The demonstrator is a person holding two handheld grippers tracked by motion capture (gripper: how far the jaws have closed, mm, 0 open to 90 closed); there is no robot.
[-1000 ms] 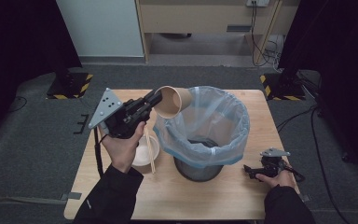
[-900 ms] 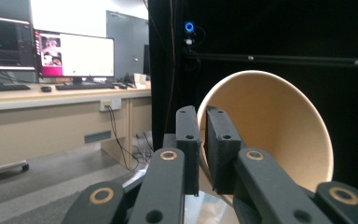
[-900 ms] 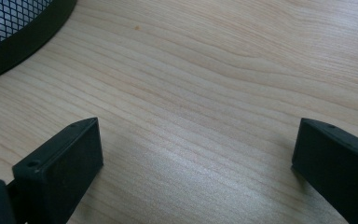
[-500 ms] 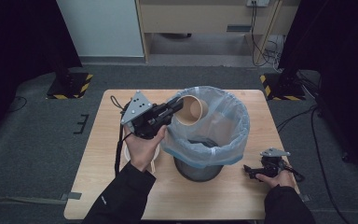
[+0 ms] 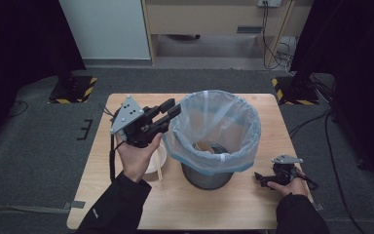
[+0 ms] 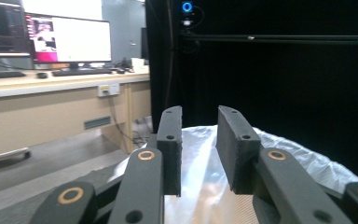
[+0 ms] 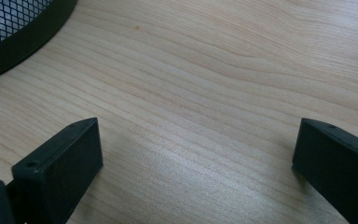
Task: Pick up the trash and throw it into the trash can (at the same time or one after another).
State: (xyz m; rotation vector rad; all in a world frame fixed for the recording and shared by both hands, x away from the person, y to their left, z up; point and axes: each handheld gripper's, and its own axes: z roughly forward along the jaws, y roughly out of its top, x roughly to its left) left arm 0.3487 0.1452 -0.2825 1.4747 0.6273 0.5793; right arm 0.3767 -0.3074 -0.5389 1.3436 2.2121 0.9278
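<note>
The paper cup [image 5: 205, 146] lay dropped inside the lined bin [image 5: 214, 127], right of the left gripper [image 5: 169, 110], whose empty fingers had just been opening; the right gripper [image 5: 259, 178] rested spread on the surface [image 5: 214, 204].

- The left gripper [image 5: 171, 111], held up in the person's left hand [image 5: 137, 157], points at the near-left rim of the grey mesh bin lined with a pale blue plastic bag [image 5: 214, 134]; its jaws have just been opening, with nothing between them.
- The right gripper [image 5: 259, 177], in the right hand [image 5: 287, 185], rests low to the right of the bin's base, jaws spread wide and holding nothing.
</note>
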